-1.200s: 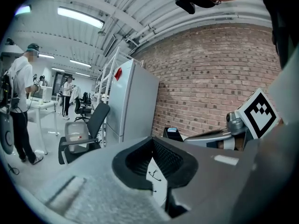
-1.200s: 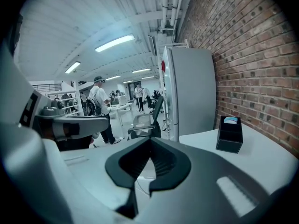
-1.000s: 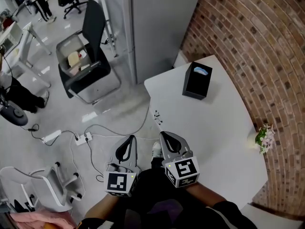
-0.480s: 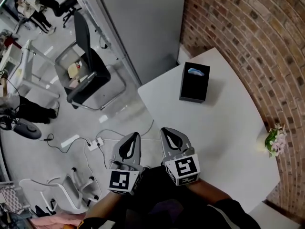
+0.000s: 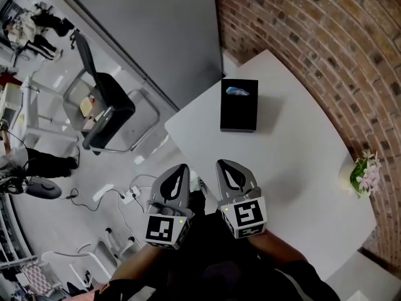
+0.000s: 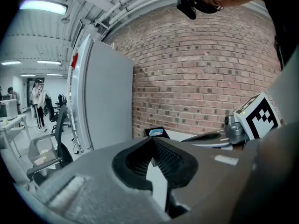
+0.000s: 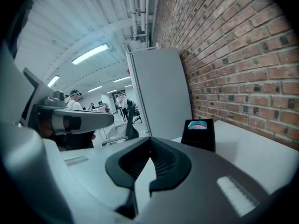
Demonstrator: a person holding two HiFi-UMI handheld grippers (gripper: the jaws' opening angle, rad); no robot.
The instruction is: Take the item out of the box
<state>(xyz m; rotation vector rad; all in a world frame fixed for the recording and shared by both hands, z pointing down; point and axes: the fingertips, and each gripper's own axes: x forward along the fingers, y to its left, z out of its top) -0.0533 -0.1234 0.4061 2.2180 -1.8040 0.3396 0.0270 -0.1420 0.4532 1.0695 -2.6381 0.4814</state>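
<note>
A black open-topped box stands on the white table near its far edge. A light blue item shows in the box's far end. My left gripper and right gripper are side by side at the table's near edge, well short of the box, both shut with nothing between the jaws. Past the closed tips of my left gripper, the left gripper view shows the box. The right gripper view has the box and the blue item ahead and to the right of my right gripper.
A brick wall runs behind and to the right of the table. A tall grey cabinet stands at the table's far left corner. A small flower plant sits at the table's right edge. A black chair and floor cables lie to the left.
Both grippers have moved together towards the table, still shut, and the view has swung so the box sits more squarely ahead of them.
</note>
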